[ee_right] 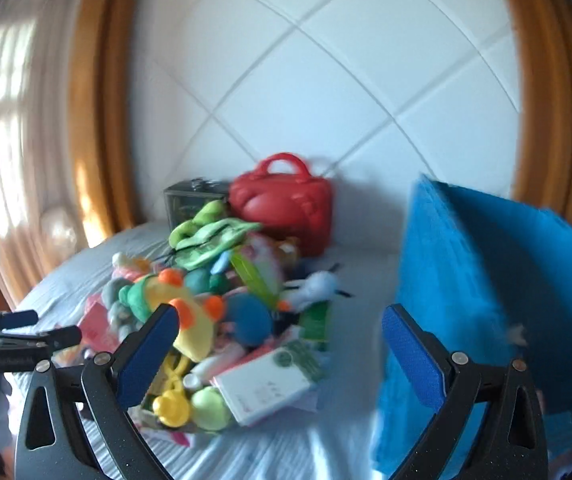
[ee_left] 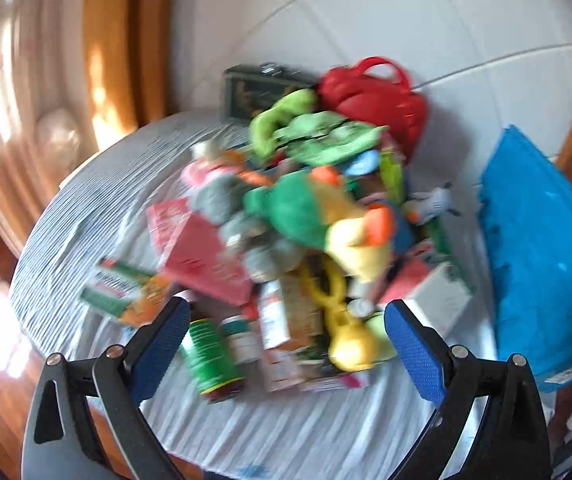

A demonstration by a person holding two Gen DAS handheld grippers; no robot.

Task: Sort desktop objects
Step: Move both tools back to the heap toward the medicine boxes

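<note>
Both frames are blurred. The left hand-held gripper (ee_left: 286, 320) is spread wide, nothing pinched, over the near edge of a pile of mixed objects (ee_left: 305, 220) heaped on a bed (ee_left: 66, 220) with a striped sheet. The right hand-held gripper (ee_right: 278, 330) is likewise spread fully, nothing between its blue pads (ee_right: 413, 360). In the pile a green-and-yellow plush toy (ee_right: 178, 304), a green-capped bottle (ee_left: 210, 356), a white box (ee_right: 266, 384) and a pink box (ee_left: 202, 256) are seen. A red bag (ee_right: 286, 200) and a dark case (ee_right: 190, 200) are placed behind the pile by the white padded headboard (ee_right: 305, 80). A blue bin (ee_right: 485, 300) is seen right of the pile.
</note>
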